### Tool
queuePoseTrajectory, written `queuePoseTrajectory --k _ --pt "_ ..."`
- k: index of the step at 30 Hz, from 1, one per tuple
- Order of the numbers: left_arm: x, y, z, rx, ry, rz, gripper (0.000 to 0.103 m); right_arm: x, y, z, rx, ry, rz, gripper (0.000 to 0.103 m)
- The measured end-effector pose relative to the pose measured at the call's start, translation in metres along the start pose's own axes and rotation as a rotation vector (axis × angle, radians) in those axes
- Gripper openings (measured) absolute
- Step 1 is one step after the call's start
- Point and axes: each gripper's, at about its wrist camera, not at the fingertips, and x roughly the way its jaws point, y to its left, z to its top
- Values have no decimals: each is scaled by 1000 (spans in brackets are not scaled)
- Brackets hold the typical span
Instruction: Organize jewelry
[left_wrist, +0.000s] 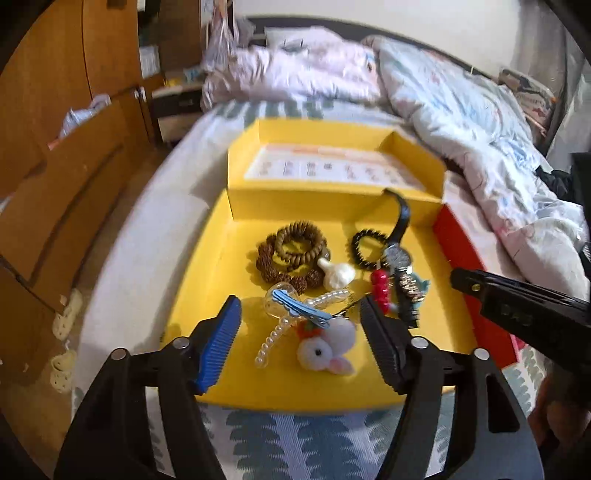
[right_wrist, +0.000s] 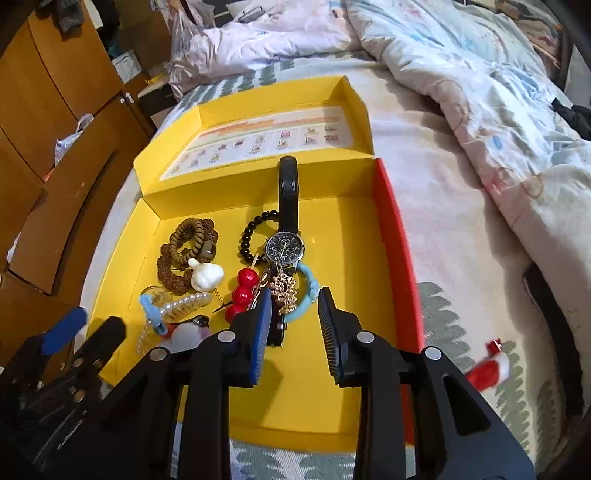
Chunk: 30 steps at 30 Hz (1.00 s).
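Left wrist view has the left tongs (left_wrist: 299, 314) spread wide and empty, hanging over the near end of the shallow yellow cardboard box tray (left_wrist: 207, 280) that sits on the bed (left_wrist: 122, 258). Between the tips I can see a blue metal hair clip (left_wrist: 299, 308), a string of clear pearl-like beads (left_wrist: 273, 341) and a fluffy white plush bunny charm (left_wrist: 325, 350), so my guess is that pile gets picked first.

Right wrist view shows the right tongs (right_wrist: 293, 306) also apart, gripping nothing, lined up over a tangle of gold chain (right_wrist: 284, 288) and a light blue plastic ring (right_wrist: 308, 295). Just beyond lies a dark-faced wristwatch with a black leather strap (right_wrist: 285, 249), its strap draped up the box's inner wall. A black bead bracelet (right_wrist: 251, 236) sits beside it, brown wooden bead bracelets (right_wrist: 188, 243) further left, plus a white garlic-shaped charm (right_wrist: 207, 275) and red round beads (right_wrist: 242, 291).

Everything's dumped in one heap, so nothing looks sorted yet. That chain seems snagged with its neighbours, could drag stuff along.
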Motion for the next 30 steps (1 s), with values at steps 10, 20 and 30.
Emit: queuePoseTrajectory --k 10,20,30 --pt "-98 -18 -22 57 -235 84 87 -60 19 -41 -56 -84 -19 63" --pt "-149 -22 -68 56 -339 28 93 -100 23 -107 -81 -163 -44 71" --pt "-163 -20 -94 50 -383 37 96 -110 30 -150 -104 -197 -96 71"
